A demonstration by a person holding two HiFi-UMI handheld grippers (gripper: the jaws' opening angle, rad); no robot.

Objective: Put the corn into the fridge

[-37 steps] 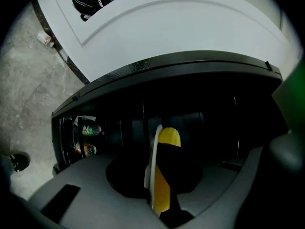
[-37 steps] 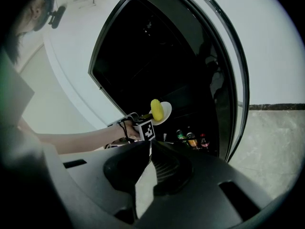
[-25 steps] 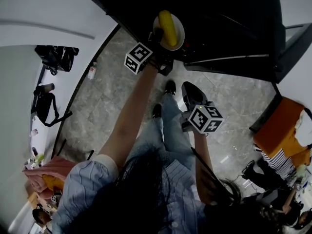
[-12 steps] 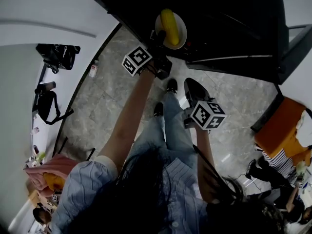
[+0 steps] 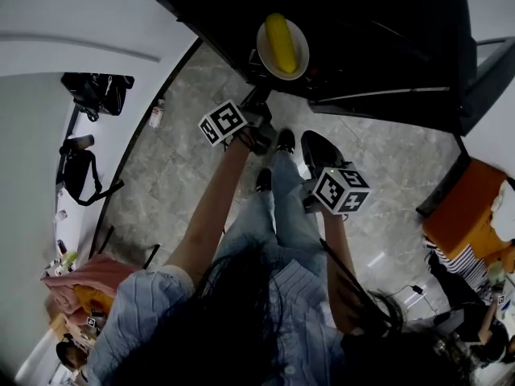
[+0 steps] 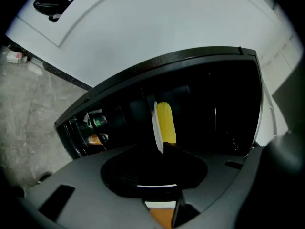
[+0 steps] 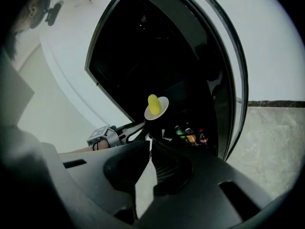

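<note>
A yellow corn cob lies on a white plate that rests inside the dark open fridge. My left gripper hangs just outside the fridge, below the plate and clear of it. Its jaws are closing with nothing between them. Its own view shows the corn and the plate edge-on ahead of the jaws. My right gripper stays low by the person's legs, jaws together and empty. The right gripper view also takes in the corn, the plate and the left gripper.
Bottles stand on a low shelf in the fridge, below the plate. The fridge door stands open at the right. Black bags and a small bottle lie on the stone floor at the left. An orange object sits at the right.
My left gripper was at the plate's rim and has drawn back out of the fridge toward the person. The plate with the corn stays put. The right gripper has not moved.
</note>
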